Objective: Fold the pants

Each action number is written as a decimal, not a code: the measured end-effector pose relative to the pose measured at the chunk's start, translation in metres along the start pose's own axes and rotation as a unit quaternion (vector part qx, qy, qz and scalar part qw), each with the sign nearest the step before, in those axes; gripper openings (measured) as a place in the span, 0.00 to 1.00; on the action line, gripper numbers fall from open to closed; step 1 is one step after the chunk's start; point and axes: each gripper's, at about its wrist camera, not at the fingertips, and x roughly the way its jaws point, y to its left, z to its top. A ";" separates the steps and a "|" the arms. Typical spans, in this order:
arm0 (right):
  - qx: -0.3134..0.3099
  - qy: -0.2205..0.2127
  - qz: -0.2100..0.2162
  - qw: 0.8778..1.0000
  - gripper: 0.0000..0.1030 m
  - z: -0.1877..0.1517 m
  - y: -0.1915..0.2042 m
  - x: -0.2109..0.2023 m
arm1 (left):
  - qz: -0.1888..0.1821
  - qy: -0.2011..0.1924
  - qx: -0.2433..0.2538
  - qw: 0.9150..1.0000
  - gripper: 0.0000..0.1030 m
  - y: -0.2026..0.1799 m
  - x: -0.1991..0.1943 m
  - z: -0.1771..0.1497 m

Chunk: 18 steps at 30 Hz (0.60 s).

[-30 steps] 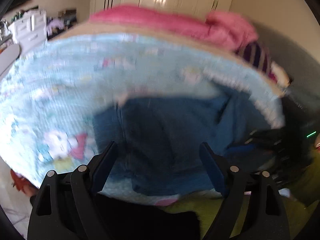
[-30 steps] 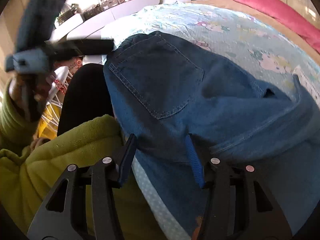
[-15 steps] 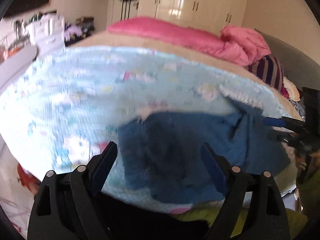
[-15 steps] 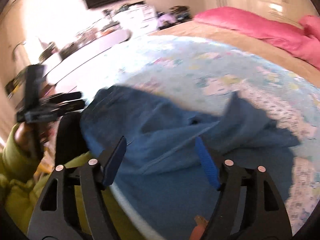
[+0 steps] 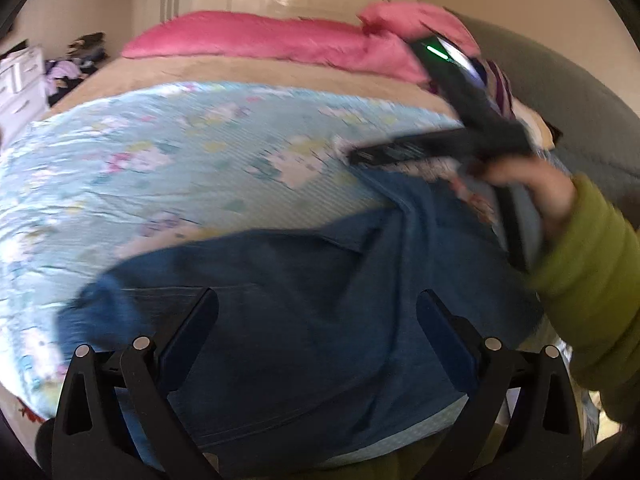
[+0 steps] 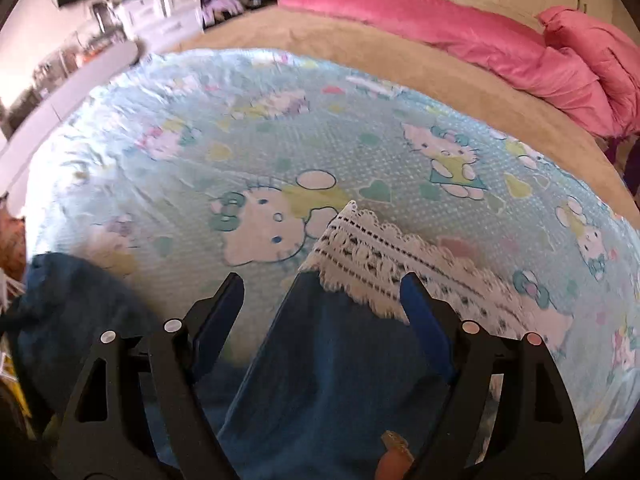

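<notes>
Left wrist view: the left claw (image 5: 318,312) has its two fingers wide apart and nothing is between them. The blue pants (image 5: 312,288) lie spread on the bed, right under and in front of this claw, on the light blue cat sheet (image 5: 168,160). Off to the right, the right claw (image 5: 420,148) is held by a hand (image 5: 532,192) in a green sleeve (image 5: 592,280), above the far edge of the pants. This picture is blurry. A pink blanket (image 5: 280,40) lies at the far end of the bed.

Right wrist view: the right claw (image 6: 322,306) is also wide apart and holds nothing. One leg of the pants (image 6: 332,364) lies between its fingers. A white lace edge (image 6: 372,256) lies over the tip of that leg. More of the pants sits bunched at the left.
</notes>
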 end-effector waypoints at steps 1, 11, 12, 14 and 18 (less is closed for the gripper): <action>-0.002 0.005 -0.002 1.000 0.72 0.003 0.001 0.006 | -0.007 0.007 0.008 1.000 0.96 -0.007 0.006 -0.001; 0.026 0.033 -0.023 0.999 0.29 0.020 -0.017 0.045 | -0.059 0.043 0.051 0.996 0.67 -0.048 0.046 -0.007; 0.028 0.025 -0.013 0.999 0.16 0.019 -0.023 0.042 | -0.061 0.045 0.049 0.996 0.67 -0.048 0.050 -0.007; 0.036 0.005 -0.004 0.999 0.07 0.015 -0.031 0.028 | -0.065 0.048 0.045 0.996 0.55 -0.047 0.054 -0.009; 0.066 -0.041 0.005 0.997 0.06 -0.002 -0.055 -0.018 | -0.066 0.049 0.039 0.996 0.46 -0.039 0.058 -0.011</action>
